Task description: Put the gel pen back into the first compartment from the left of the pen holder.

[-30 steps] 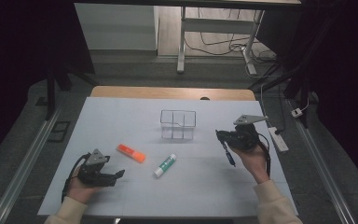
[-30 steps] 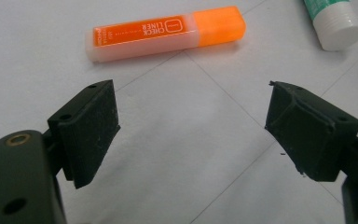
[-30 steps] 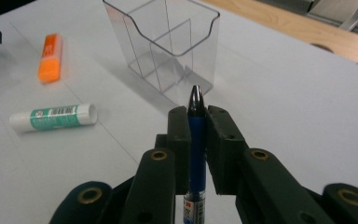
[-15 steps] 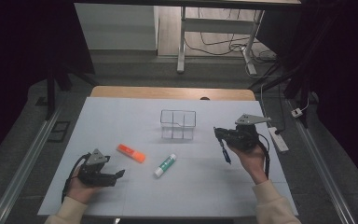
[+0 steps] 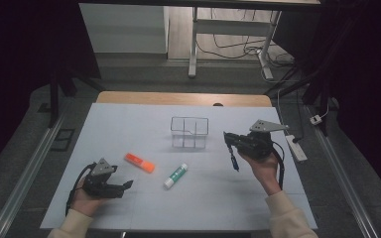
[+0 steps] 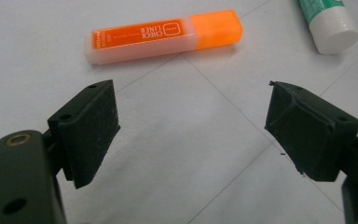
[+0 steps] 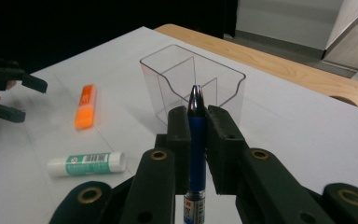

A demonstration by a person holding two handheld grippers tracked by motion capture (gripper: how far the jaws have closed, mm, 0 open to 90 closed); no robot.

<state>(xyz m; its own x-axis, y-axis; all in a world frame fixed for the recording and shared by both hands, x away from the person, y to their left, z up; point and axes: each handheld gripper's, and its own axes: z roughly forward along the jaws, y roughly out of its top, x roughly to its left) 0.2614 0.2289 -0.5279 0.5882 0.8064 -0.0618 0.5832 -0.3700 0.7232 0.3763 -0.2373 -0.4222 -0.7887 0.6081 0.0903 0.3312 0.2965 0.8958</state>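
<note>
Between the right hand-held gripper's [image 7: 197, 122] jaws: a blue pen [image 7: 196, 140], pinched upright.
It may strike the clear organizer's [image 7: 192, 77] rim just ahead and slip; the left hand-held gripper [image 6: 191, 130] gapes wide, empty.

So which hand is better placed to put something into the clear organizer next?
Right: the right gripper already clamps the blue pen beside the clear organizer; the left gripper is open, holding nothing.
</note>
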